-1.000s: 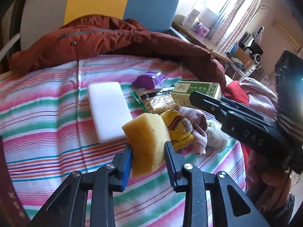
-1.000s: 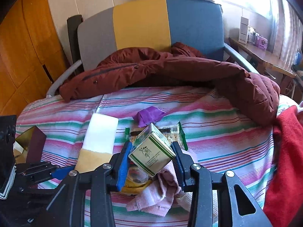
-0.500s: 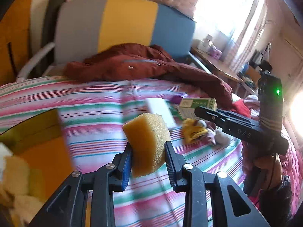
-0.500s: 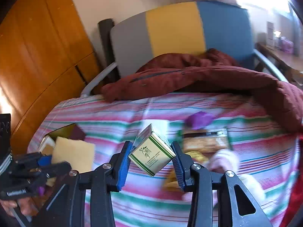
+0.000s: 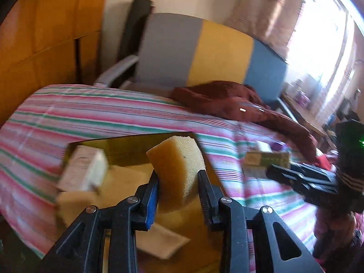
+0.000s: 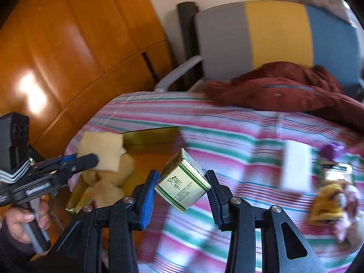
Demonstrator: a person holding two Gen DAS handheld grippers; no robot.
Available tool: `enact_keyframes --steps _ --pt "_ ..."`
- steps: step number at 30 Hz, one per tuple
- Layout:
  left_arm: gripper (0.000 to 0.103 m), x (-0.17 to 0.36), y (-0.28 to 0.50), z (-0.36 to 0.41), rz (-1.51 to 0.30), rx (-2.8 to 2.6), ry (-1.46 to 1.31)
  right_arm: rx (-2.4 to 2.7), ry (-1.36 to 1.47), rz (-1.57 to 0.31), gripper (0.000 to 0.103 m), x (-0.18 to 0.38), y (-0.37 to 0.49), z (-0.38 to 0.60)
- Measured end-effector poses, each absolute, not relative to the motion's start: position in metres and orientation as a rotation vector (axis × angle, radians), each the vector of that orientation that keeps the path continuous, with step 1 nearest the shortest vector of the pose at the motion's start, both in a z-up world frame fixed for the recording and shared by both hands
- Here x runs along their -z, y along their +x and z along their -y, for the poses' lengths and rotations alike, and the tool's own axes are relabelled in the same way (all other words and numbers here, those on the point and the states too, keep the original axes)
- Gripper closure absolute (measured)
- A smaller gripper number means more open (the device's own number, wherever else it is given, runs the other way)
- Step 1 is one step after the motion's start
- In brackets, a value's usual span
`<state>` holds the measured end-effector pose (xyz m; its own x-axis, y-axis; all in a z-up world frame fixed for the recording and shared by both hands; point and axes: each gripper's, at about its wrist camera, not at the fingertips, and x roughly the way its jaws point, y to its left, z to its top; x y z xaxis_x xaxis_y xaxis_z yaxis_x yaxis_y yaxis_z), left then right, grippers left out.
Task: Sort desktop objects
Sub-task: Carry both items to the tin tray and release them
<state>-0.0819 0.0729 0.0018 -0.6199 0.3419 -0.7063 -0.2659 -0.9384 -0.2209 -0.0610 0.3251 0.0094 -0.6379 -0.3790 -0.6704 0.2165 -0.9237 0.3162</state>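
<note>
Gripped in the left gripper (image 5: 178, 182), the sponge (image 5: 177, 163) could snag the box (image 5: 141, 145) rim, while the carton (image 6: 182, 182), cornerwise in the right gripper (image 6: 182, 188), could be twisted free.

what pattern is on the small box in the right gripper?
White with green stripes and green characters: the small box in the right gripper. Clearest in the right wrist view.
</note>
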Motion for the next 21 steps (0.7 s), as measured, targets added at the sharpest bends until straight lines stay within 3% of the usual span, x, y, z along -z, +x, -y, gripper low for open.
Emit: enact_keyframes --steps 4,8,14,21 --pt "0.069 0.006 -0.097 -0.035 0.149 -2.654 -1.171 2.503 1.118 0.263 0.061 -0.010 -0.070 -0.274" --pt "0.060 0.017 -0.110 -0.009 0.192 -2.681 -1.225 2.497 1.138 0.200 0.060 -0.007 -0.081 -0.230" --pt "0.057 0.023 -0.097 0.012 0.220 -2.693 -1.203 2.510 1.164 0.104 0.040 -0.002 -0.085 -0.188" --pt "0.057 0.022 -0.075 0.016 0.229 -2.686 -1.171 2.563 1.137 -0.078 0.035 -0.008 -0.061 -0.158"
